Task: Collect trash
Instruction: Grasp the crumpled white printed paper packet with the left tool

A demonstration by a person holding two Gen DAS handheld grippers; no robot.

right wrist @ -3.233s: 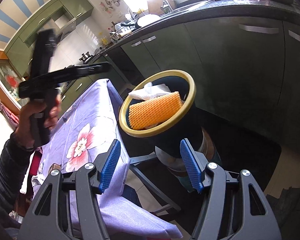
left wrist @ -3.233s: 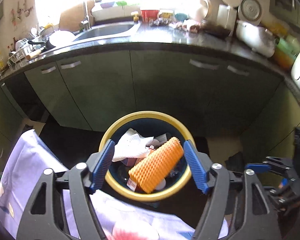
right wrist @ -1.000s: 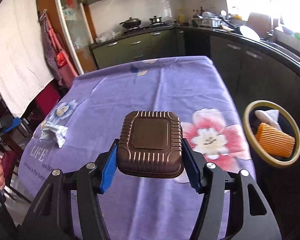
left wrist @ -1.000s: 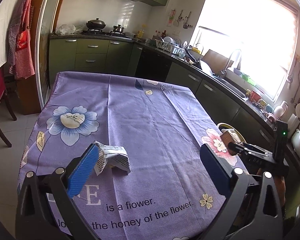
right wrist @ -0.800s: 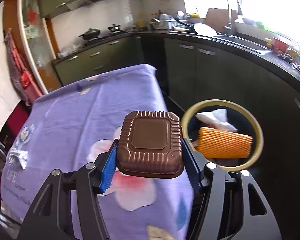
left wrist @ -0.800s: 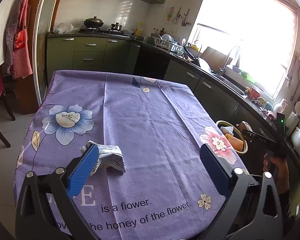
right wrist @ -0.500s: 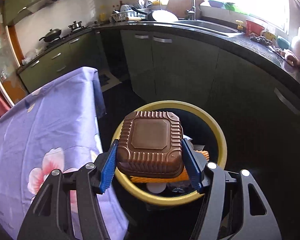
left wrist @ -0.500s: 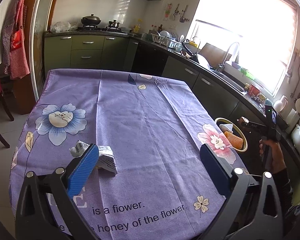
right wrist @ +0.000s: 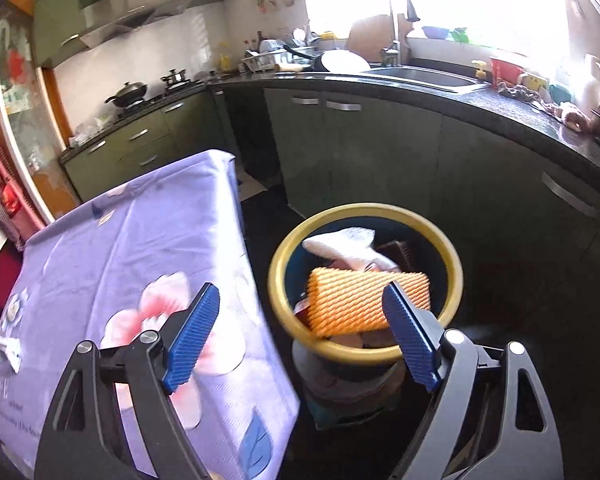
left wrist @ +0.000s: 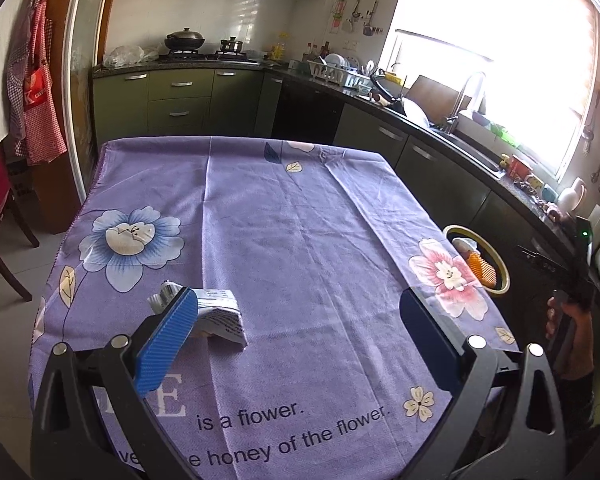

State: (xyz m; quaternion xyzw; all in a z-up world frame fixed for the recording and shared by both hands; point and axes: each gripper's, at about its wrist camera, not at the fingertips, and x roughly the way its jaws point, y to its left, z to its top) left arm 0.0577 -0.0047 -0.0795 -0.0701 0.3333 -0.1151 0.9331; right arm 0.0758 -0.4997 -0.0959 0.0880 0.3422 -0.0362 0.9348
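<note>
Beside the table [right wrist: 100,264], the bin [right wrist: 364,350] now holds the brown tray [right wrist: 400,249]; both grippers' jaws spread.

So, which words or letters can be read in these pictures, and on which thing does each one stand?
"is a flower." - printed on the purple tablecloth.
"honey of the flower." - the line under it on the same cloth; its beginning is hidden behind the left hand-held gripper.
"E" - large white letter on the cloth; the letters before it are hidden.
"K" - white letter on the red apron.
Crumpled wrapper: the print is too small to read.
</note>
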